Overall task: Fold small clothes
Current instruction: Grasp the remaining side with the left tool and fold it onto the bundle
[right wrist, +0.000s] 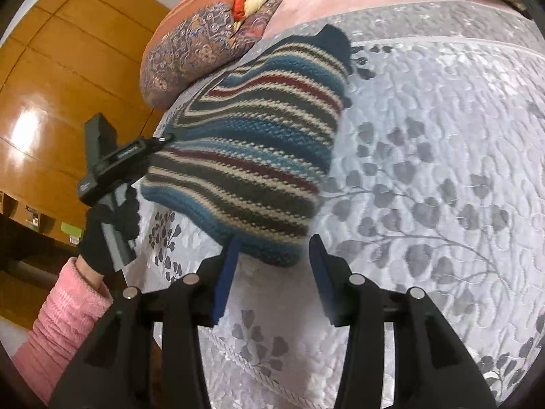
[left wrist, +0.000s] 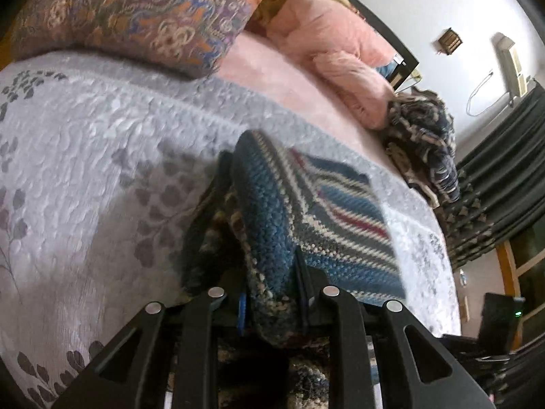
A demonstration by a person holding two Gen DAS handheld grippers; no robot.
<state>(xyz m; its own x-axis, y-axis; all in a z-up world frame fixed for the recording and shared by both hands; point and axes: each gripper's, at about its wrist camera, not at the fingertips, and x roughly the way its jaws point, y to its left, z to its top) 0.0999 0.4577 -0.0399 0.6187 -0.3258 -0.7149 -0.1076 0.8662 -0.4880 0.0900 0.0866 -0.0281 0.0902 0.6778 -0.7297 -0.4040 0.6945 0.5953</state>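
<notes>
A small striped knit garment (right wrist: 252, 156) in blue, cream, grey and dark red lies folded over on the grey leaf-patterned bedspread (right wrist: 425, 136). In the left wrist view my left gripper (left wrist: 272, 272) is shut on a thick fold of the same striped knit garment (left wrist: 333, 211), which bunches up between its fingers and drapes to the right. From the right wrist view, the left gripper (right wrist: 163, 141) pinches the garment's left edge, held by a gloved hand (right wrist: 109, 235) with a pink sleeve. My right gripper (right wrist: 272, 259) stands open just short of the garment's near edge, nothing between its fingers.
A paisley pillow (left wrist: 136, 17) and pink bedding (left wrist: 327, 34) lie at the head of the bed. A dark patterned heap of clothes (left wrist: 425, 143) sits at the bed's far right edge, by dark curtains (left wrist: 504, 184). Wooden wardrobe panels (right wrist: 61, 85) stand beyond the bed's left side.
</notes>
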